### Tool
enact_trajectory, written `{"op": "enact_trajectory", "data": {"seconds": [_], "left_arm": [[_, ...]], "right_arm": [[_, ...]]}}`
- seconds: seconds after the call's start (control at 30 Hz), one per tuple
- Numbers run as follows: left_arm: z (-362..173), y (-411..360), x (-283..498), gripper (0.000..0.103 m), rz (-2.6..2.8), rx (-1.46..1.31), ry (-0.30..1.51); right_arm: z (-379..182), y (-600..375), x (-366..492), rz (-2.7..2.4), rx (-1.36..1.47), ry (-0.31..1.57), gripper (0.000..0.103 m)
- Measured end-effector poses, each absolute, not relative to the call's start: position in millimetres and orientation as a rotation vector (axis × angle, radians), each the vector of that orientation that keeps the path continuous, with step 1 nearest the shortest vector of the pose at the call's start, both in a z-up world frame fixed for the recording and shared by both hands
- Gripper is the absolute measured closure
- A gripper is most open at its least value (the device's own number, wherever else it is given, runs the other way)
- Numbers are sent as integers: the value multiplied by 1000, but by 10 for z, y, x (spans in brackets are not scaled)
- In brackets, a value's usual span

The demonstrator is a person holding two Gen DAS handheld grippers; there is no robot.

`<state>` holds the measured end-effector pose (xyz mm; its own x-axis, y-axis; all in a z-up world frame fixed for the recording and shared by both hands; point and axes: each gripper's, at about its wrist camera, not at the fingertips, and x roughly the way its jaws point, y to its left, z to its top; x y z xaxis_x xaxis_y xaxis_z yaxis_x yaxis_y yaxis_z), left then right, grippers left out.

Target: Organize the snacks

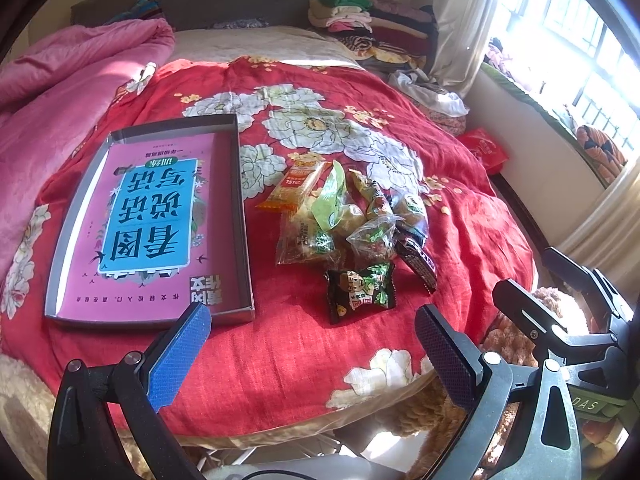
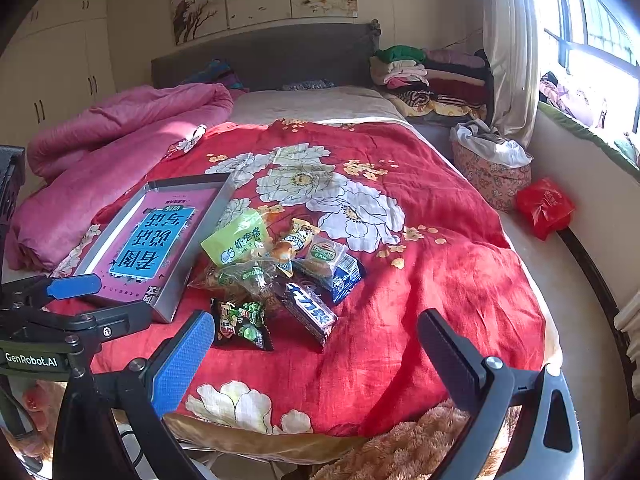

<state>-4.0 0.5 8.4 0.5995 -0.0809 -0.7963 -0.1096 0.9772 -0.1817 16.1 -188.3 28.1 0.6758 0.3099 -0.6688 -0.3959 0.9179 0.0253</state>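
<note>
**On the red quilt: snack heap beside the grey box**

On the red floral quilt [image 2: 420,280], mid-bed, a loose heap of snack packets [image 1: 348,216], touching and overlapping. Nearest the foot of the bed, a dark packet with a cartoon face [image 1: 360,292], flat, just apart from the heap in the left wrist view. Beside it to the right, a black bar wrapper with white lettering [image 2: 310,314], angled. Farther back, a light green pouch [image 2: 236,240], an orange packet [image 1: 294,186], several clear-wrapped pieces and a blue-ended packet [image 2: 344,276]. Wrapper text too small to read.

Just left of the heap, a shallow grey box [image 1: 240,216], open top, holding a pink book with a blue title panel [image 1: 148,216], lying flat inside. No snacks in the box.

Left tongs [image 1: 312,344] spread wide, empty, hovering over the quilt's near edge, between box corner and dark packet. Right tongs [image 2: 316,348] likewise parted wide, nothing between them, above the near edge right of the heap.

Beyond: crumpled pink duvet [image 2: 120,132] at left, folded clothes stack [image 2: 432,76] by the grey headboard [image 2: 272,52], red plastic bag [image 2: 544,208] under the bright window.
</note>
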Motion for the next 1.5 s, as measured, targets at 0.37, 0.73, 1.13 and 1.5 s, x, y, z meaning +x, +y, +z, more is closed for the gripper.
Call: {"op": "enact_trajectory", "data": {"seconds": [0.37, 0.73, 1.13, 1.5], "left_arm": [[90, 3, -44, 1, 14, -223, 929], [90, -10, -35, 1, 14, -218, 932], [-11, -61, 47, 1, 3, -197, 960], [-338, -227, 323, 1, -28, -173, 1050]], "right_arm": [[292, -1884, 155, 390, -130, 723, 0], [279, -1896, 174, 385, -129, 725, 0], [232, -1906, 252, 384, -117, 738, 0], [63, -1877, 640, 371, -178, 831, 1]]}}
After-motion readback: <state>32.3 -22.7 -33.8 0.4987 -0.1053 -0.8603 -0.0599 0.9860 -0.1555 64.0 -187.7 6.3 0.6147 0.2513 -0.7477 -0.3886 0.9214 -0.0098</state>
